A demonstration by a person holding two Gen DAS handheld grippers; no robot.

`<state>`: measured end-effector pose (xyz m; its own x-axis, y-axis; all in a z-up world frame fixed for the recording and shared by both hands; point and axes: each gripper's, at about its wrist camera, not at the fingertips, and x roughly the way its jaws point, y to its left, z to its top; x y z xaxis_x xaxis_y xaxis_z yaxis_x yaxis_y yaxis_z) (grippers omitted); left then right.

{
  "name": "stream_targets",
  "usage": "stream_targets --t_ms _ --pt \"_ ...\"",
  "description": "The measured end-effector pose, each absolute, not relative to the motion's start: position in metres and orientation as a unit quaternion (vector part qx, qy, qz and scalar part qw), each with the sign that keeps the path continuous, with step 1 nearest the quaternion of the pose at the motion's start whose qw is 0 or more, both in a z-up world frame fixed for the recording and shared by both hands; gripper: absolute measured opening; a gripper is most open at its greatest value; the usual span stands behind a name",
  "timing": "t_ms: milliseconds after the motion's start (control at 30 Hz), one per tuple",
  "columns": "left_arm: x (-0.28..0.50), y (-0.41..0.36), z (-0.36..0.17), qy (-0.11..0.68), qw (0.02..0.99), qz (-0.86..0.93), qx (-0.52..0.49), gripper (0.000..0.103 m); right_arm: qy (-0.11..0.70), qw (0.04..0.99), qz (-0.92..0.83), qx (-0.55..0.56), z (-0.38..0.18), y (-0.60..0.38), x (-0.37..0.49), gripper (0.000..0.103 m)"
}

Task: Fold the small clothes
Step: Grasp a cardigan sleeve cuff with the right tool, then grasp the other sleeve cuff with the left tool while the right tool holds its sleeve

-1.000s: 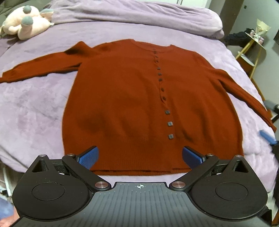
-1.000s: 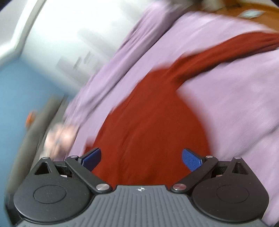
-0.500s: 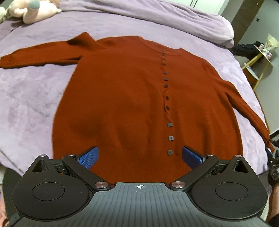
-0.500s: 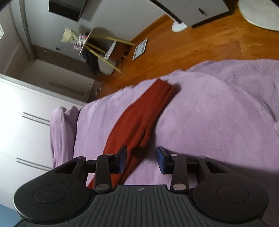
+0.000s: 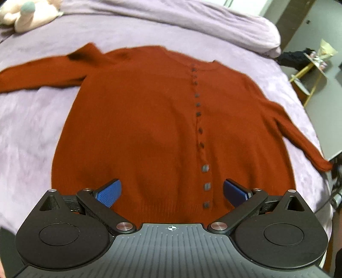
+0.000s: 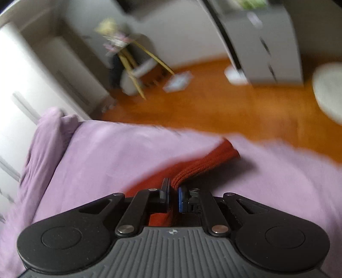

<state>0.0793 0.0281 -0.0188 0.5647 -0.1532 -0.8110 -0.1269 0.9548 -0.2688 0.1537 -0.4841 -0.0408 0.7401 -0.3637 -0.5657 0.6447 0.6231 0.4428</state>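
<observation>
Nearest the left wrist camera, the left gripper (image 5: 171,192) hangs with its blue-padded fingers (image 5: 109,193) spread wide, holding nothing, one on either side of the cardigan's bottom hem. The rust-red cardigan (image 5: 149,128) lies flat and front-up on the purple blanket (image 5: 27,132) that covers the bed, hem toward the camera and neckline away from it. A column of small dark buttons (image 5: 198,104) runs from the hem up to the neck, a little to the right of the garment's middle. One sleeve stretches out to the left across the blanket; the other sleeve (image 5: 299,136) slants down to the right, its cuff reaching the bed's edge. Beyond the neckline the blanket bunches into a long ridge, and a pale pink plush toy (image 5: 27,15) sits at the far left corner of the bed. To the far right, past the bed, stands a small side table with yellow legs (image 5: 307,70).

In the right wrist view, which is blurred, the right gripper (image 6: 173,195) is clenched on the ribbed end of a sleeve (image 6: 205,164); the knit is pinched between the two fingers and bunches up just ahead of them, raised slightly off the purple blanket (image 6: 106,154). More red fabric shows beneath the gripper body. Farther off lies an orange wooden floor (image 6: 235,111), with a sheet of paper (image 6: 178,81) on it, the yellow-legged table (image 6: 130,64) beside a white wardrobe, and a grey cabinet (image 6: 271,42) against the back wall.
</observation>
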Motion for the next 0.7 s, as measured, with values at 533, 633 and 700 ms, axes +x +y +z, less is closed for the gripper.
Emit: stream_targets --t_ms 533,633,700 --pt "0.233 0.032 -0.048 0.426 0.84 -0.143 -0.304 0.103 0.334 0.915 0.065 0.216 -0.048 -0.242 0.175 0.026" --pt "0.259 0.03 -0.066 0.443 0.814 -0.156 -0.341 0.096 0.347 0.905 0.055 0.239 -0.059 -0.255 0.165 0.026" --pt "0.274 0.02 -0.077 0.458 0.798 -0.163 -0.355 0.091 0.351 0.899 0.054 0.257 -0.065 -0.265 0.166 0.026"
